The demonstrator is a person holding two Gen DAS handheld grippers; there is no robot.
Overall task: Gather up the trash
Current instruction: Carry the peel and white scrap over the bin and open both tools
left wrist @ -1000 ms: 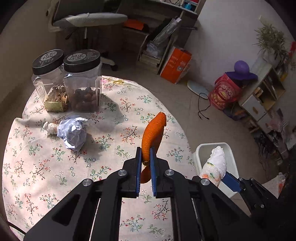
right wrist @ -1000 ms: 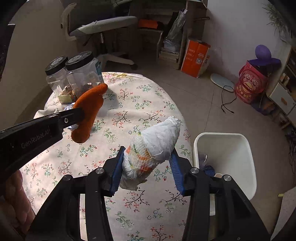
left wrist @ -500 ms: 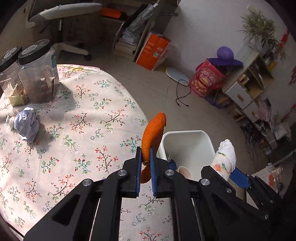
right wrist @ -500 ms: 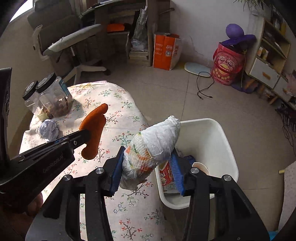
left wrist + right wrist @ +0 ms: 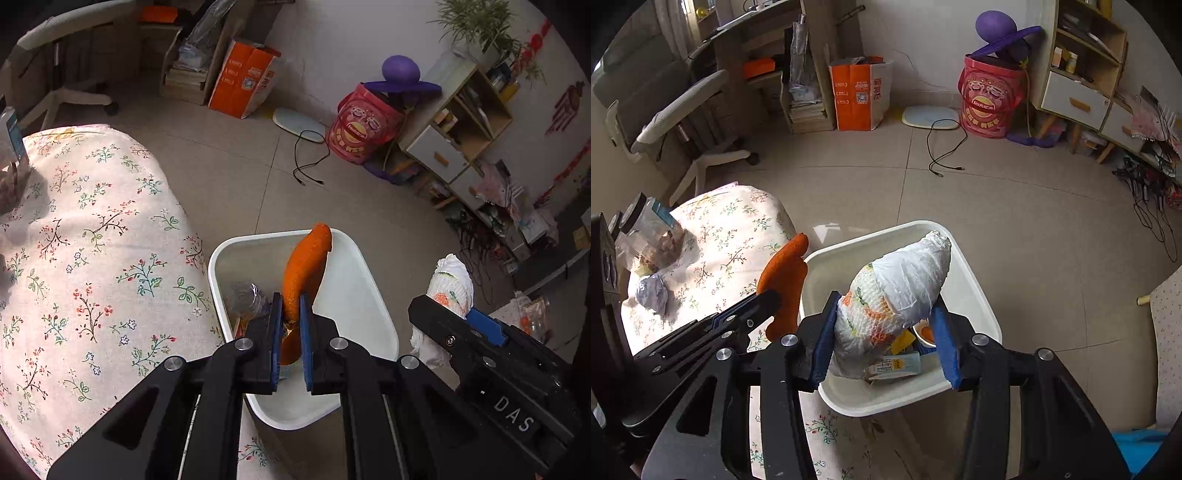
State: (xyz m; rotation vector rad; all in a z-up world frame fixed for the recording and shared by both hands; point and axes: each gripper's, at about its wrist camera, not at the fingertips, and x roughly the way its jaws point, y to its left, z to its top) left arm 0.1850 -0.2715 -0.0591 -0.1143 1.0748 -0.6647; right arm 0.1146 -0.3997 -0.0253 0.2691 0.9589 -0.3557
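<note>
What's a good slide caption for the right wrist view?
Right gripper holds a wrapped bundle over the white bin.

Each black tool (image 5: 290, 317) has blue pads (image 5: 945, 343) and silver screws (image 5: 338, 343).

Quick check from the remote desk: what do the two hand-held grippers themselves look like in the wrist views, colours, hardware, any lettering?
Both are matte black frames with cut-out triangular openings and silver round screw heads at the pivots. The fingers carry blue pads. The left hand-held gripper and the right hand-held gripper look alike. In the left wrist view the right one's side shows white letters "DAS". No cables or sleeves are visible.
</note>
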